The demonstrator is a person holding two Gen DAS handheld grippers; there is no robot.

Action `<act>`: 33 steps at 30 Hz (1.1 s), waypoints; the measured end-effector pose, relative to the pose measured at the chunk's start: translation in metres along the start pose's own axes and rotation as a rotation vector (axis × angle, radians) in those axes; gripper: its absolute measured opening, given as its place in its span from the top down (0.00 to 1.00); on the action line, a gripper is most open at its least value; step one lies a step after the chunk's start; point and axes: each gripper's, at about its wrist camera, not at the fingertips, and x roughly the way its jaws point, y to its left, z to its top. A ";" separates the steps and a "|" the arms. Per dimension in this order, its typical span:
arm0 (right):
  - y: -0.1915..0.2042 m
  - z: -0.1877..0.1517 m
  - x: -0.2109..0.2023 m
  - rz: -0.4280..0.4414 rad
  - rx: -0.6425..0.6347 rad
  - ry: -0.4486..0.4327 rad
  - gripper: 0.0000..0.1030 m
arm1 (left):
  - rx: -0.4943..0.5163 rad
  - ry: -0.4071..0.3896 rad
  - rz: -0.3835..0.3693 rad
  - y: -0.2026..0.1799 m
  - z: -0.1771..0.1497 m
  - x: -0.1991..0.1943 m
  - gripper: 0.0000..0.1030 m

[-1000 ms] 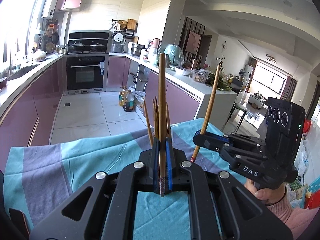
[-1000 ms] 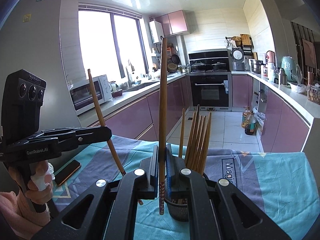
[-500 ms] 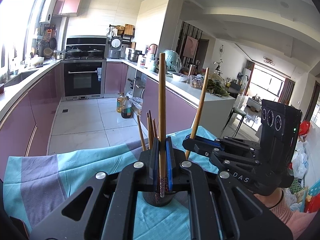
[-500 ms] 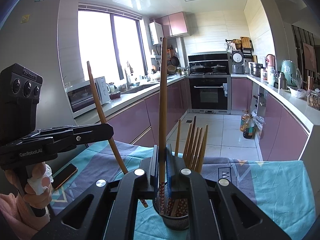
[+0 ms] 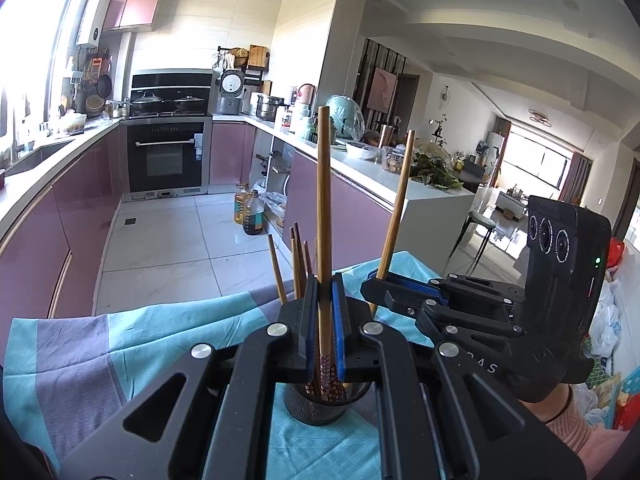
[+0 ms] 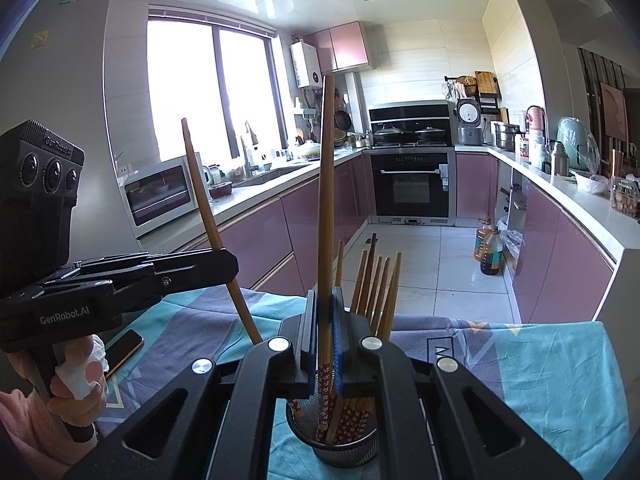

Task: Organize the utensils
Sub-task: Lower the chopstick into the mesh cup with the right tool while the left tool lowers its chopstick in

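A dark mesh utensil cup (image 5: pixel 316 408) stands on the teal and grey cloth (image 5: pixel 80 360) and holds several wooden chopsticks (image 6: pixel 376 280) with patterned red ends. My left gripper (image 5: pixel 324 320) is shut on one upright chopstick (image 5: pixel 323 208) whose lower end dips into the cup. My right gripper (image 6: pixel 323 328) is shut on another upright chopstick (image 6: pixel 326 200), its red end inside the cup (image 6: pixel 344 444). Each gripper shows in the other's view, the right one (image 5: pixel 404 288) and the left one (image 6: pixel 224 264), close together above the cup.
A phone (image 6: pixel 122 350) lies on the cloth to the left of the cup. Purple kitchen cabinets (image 5: pixel 48 232), an oven (image 5: pixel 168 156) and oil bottles (image 5: pixel 250 214) on the floor lie beyond the table's far edge.
Both grippers have come down with their chopsticks. The cup has risen into view beneath the jaws, and the chopsticks' red ends now sit inside it.
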 end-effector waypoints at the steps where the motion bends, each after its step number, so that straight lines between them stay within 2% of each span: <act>1: 0.001 -0.001 0.001 -0.003 0.002 0.001 0.94 | 0.003 0.000 0.006 0.000 0.001 0.001 0.93; 10: 0.006 -0.004 0.005 -0.014 -0.008 0.010 0.94 | 0.000 0.024 0.014 -0.004 0.005 0.008 0.93; 33: -0.011 -0.011 0.018 -0.040 0.024 0.041 0.94 | 0.009 0.081 0.012 0.004 0.003 0.019 0.93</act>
